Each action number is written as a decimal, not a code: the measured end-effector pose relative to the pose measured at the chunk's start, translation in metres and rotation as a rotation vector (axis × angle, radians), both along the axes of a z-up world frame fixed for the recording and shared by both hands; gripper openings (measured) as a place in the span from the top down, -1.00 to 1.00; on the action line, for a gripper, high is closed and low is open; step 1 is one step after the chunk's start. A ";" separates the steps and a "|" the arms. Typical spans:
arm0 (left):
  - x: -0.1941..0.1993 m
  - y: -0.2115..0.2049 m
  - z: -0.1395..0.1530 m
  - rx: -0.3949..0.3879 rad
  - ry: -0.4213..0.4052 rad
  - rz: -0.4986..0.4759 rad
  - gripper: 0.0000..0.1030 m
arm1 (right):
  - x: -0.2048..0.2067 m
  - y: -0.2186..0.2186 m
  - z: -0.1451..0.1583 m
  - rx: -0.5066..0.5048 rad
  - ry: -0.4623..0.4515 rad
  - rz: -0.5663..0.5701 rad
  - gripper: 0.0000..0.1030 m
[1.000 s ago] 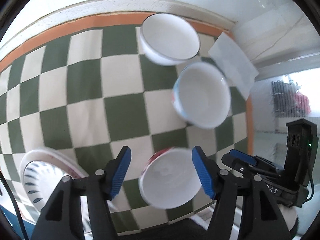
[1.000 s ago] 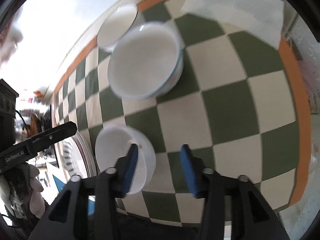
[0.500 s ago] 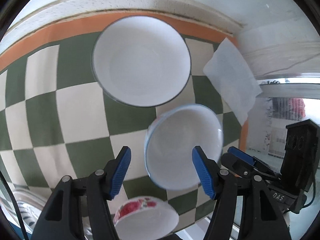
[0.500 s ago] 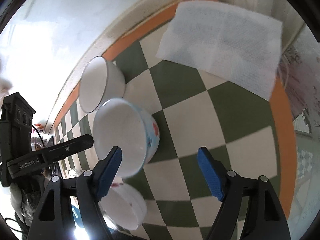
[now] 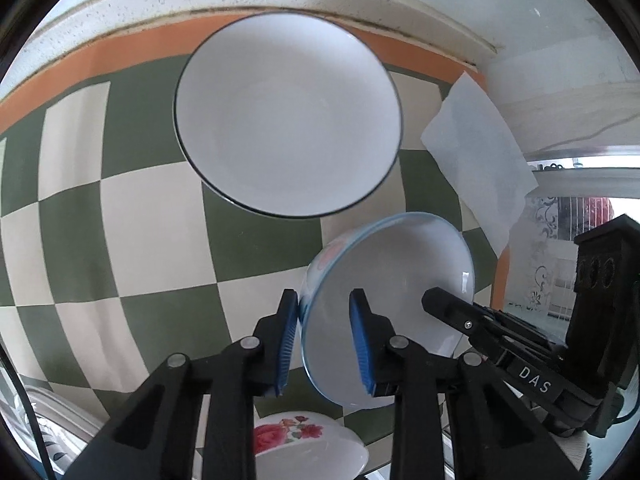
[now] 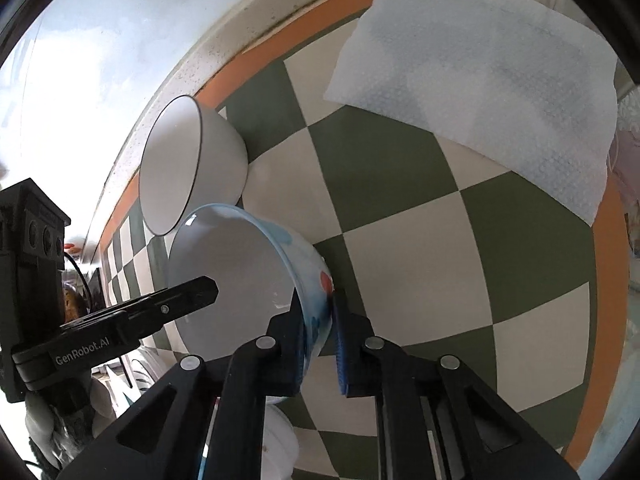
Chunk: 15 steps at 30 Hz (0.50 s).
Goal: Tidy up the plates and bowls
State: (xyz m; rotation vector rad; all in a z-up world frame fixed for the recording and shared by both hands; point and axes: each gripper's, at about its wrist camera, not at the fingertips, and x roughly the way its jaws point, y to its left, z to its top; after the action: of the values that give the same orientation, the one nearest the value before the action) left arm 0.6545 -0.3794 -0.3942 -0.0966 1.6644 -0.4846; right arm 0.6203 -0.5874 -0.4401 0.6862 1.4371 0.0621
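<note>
Since half a second ago, both my hand-held grippers have closed on the blue-rimmed bowl: left hand-held gripper and right hand-held gripper clamp opposite rims. It sits tilted over the checkered bench, beside the black-rimmed bowl.

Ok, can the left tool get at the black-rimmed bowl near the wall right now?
Probably not yet. The left tool is shut on the blue-rimmed bowl, which the right tool grips too. Beyond it, the checked cloth up to the black-rimmed bowl looks free.
</note>
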 end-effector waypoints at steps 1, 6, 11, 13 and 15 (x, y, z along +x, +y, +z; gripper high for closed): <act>-0.002 0.000 0.003 0.002 -0.004 -0.003 0.54 | 0.000 0.001 0.003 -0.005 -0.005 0.003 0.74; -0.011 0.007 0.034 -0.021 -0.035 -0.012 0.54 | -0.005 0.007 0.033 -0.014 -0.028 0.026 0.73; -0.027 0.019 0.073 -0.038 -0.087 -0.038 0.53 | -0.019 0.016 0.070 -0.012 -0.067 0.043 0.73; -0.034 0.025 0.084 -0.048 -0.089 -0.035 0.54 | -0.027 0.023 0.082 -0.011 -0.080 0.053 0.73; -0.042 0.034 0.093 -0.054 -0.093 -0.042 0.53 | -0.037 0.030 0.093 -0.007 -0.088 0.056 0.73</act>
State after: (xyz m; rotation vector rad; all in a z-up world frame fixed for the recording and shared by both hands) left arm 0.6123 -0.3454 -0.3012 -0.0783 1.5655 -0.5576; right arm 0.5838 -0.5573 -0.3473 0.6303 1.3714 0.1296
